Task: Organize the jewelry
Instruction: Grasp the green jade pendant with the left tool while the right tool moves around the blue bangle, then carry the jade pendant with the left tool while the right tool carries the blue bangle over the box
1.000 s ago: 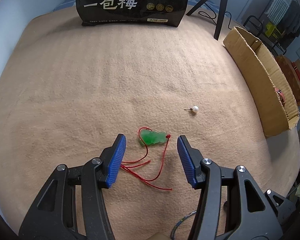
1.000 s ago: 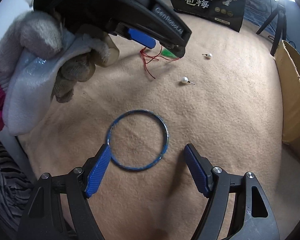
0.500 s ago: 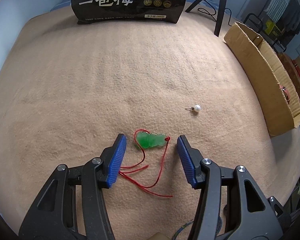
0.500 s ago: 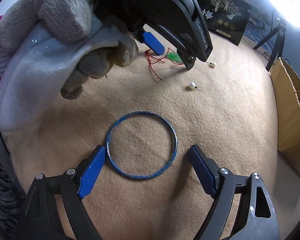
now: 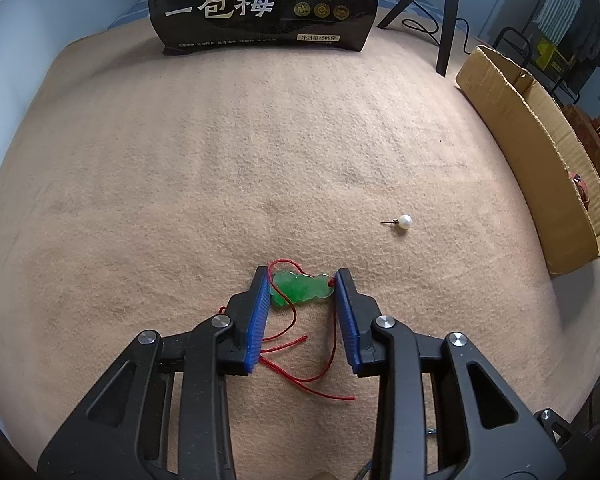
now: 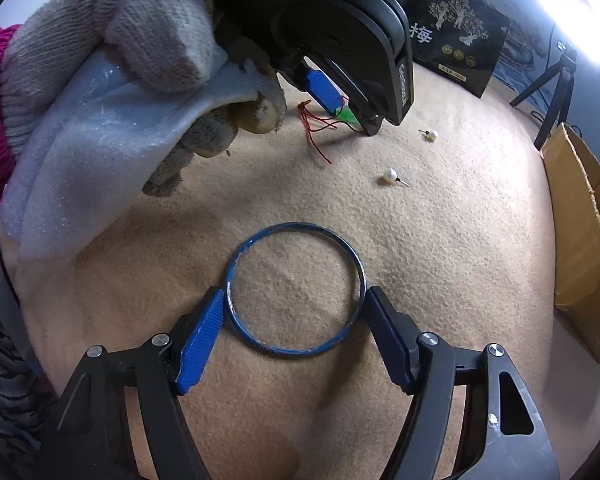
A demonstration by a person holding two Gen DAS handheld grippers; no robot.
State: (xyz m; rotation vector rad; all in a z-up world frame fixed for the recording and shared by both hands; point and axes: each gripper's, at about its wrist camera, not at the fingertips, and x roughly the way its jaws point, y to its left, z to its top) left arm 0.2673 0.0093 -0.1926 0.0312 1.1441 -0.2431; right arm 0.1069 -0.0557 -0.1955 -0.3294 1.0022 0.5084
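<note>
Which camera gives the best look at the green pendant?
The left wrist view: the green pendant lies unobstructed between the left gripper's fingers. In the right wrist view only a green sliver shows beneath that gripper.

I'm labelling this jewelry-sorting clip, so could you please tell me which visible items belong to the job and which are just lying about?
Job items:
green pendant on red cord
blue bangle
near pearl earring
far pearl earring

Lying about:
black snack bag
cardboard box
tripod
</note>
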